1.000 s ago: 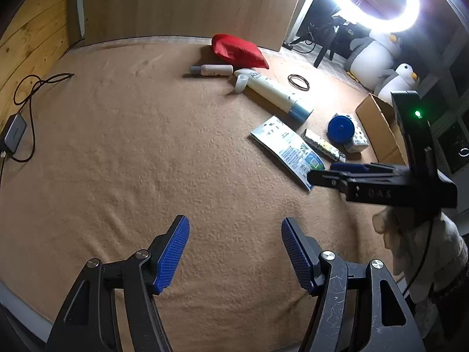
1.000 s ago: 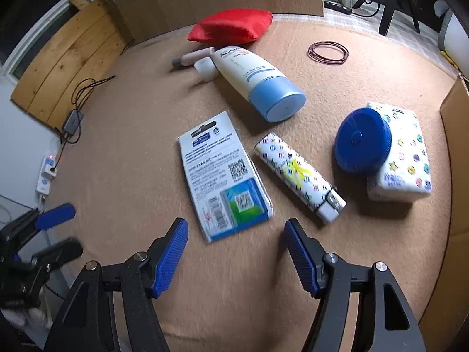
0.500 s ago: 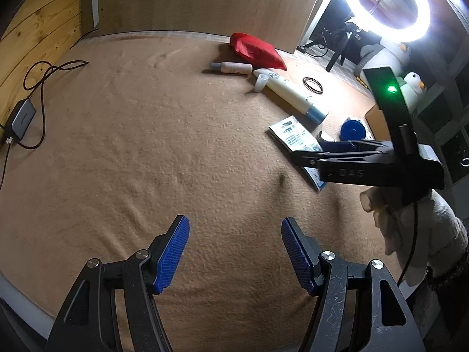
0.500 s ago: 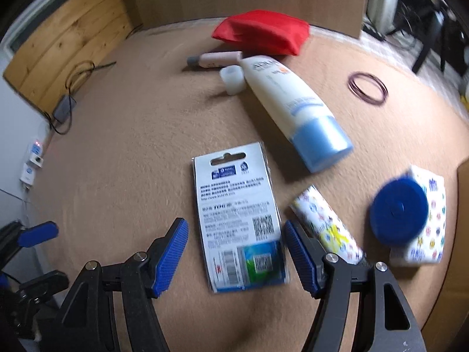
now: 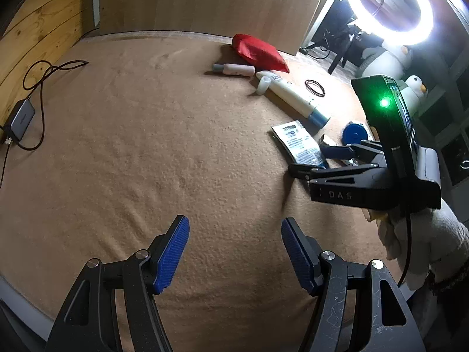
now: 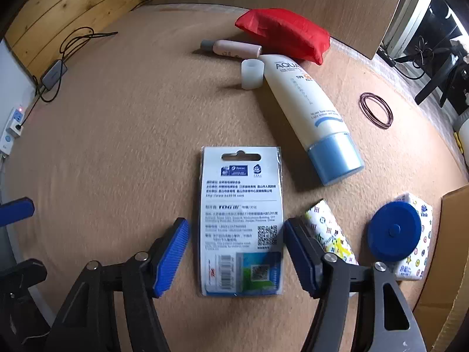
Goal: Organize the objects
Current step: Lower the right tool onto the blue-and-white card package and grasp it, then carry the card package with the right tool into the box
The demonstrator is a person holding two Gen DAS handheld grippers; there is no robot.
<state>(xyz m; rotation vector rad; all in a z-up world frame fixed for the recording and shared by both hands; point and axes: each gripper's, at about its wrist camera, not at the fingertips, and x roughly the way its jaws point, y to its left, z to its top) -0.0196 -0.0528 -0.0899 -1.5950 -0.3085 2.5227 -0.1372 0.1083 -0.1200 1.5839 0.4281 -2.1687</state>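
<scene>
A flat blue-and-white packaged card lies on the tan blanket, straight between the jaws of my right gripper. Those jaws are closing; the right pad is at the card's edge, the left pad stands a little off it. In the left wrist view the right gripper points down over the same card. My left gripper hangs open over bare blanket with nothing between its pads.
A white sunscreen tube, white cap, pink tube and red pouch lie beyond the card. To the right are a patterned stick, blue round case, tissue pack, hair ties and cardboard box.
My right gripper has slid left and rolled, so the card now sits between its jaws instead of ahead of them. The left gripper has stayed in place.
</scene>
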